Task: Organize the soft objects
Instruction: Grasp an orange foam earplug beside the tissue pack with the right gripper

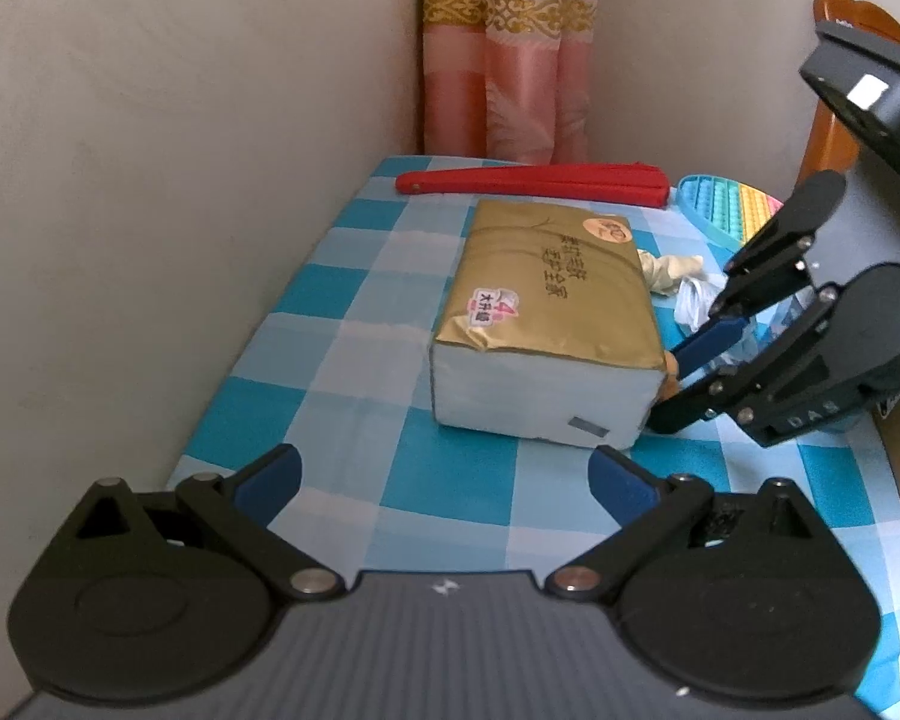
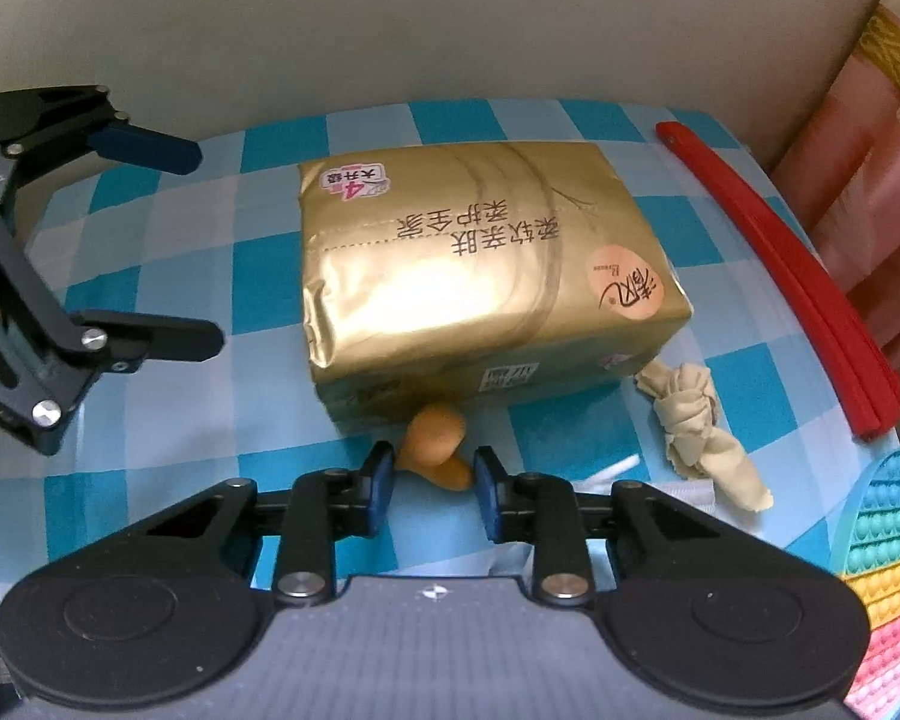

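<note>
Gold tissue pack (image 2: 480, 276) lying flat mid-table on the blue-and-white checked cloth (image 1: 354, 360), printed with large Chinese characters along the top. Pink sticker at 1 corner showing a big "4" and more characters; round peach seal at the opposite corner with a script logo, too small to read. Small printed label on the long side, blurred.

Left gripper (image 1: 444, 474) spread wide, blue pads apart, nothing between them, sitting just short of the pack's pale end face. Right gripper (image 2: 432, 480) parted, fingers flanking a small orange soft toy (image 2: 435, 441) that rests against the pack's long side; contact with the pads impossible to judge, nothing visibly pinched.

Knotted beige cloth (image 2: 696, 432) beside the pack's far corner, near a bit of white crumpled material (image 1: 696, 300). Red folded fan (image 1: 510, 183) lying along the table's far edge by the pink curtain (image 1: 510, 60). Rainbow pop-bubble mat (image 2: 888, 546) at the table's right side, near the fan's wide end.
</note>
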`<state>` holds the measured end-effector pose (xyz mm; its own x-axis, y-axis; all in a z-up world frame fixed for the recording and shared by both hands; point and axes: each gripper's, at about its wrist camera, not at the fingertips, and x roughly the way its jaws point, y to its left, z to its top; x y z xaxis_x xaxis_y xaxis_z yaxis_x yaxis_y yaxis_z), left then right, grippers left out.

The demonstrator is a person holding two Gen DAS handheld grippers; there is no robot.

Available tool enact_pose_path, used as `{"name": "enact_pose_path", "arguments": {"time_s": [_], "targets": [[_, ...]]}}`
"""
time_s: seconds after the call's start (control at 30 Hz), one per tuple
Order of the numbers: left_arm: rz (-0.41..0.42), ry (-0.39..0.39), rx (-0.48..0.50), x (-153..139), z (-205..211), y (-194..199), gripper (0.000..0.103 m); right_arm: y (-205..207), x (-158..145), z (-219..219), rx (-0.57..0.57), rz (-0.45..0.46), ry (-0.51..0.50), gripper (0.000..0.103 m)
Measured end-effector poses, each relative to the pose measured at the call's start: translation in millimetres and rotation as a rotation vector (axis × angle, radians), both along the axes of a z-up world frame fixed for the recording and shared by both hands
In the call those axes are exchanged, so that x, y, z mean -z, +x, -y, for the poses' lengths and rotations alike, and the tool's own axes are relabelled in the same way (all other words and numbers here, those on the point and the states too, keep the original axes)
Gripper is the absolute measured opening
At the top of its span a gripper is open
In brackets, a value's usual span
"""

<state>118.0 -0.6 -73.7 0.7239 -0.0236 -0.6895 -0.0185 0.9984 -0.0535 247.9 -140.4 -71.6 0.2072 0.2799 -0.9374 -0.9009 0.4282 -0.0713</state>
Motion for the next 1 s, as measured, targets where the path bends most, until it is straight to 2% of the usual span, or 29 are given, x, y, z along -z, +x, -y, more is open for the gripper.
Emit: {"name": "enact_pose_path", "arguments": {"time_s": [0.23,0.57,1.0], "targets": [[0.0,-0.003,0.018,1,3,-1,0.102,-22,-9,6,-0.004,-0.017,0.012,0.033],[-0.003,0.003,0.02,1,2,-2,0.102,-39,-7,5,0.024,0.013,-0.009,0.036],[-0.031,0.018,0.023,6,-1,0,0.102,-30,1,3,0.119,-0.03,-0.017,0.036]]}}
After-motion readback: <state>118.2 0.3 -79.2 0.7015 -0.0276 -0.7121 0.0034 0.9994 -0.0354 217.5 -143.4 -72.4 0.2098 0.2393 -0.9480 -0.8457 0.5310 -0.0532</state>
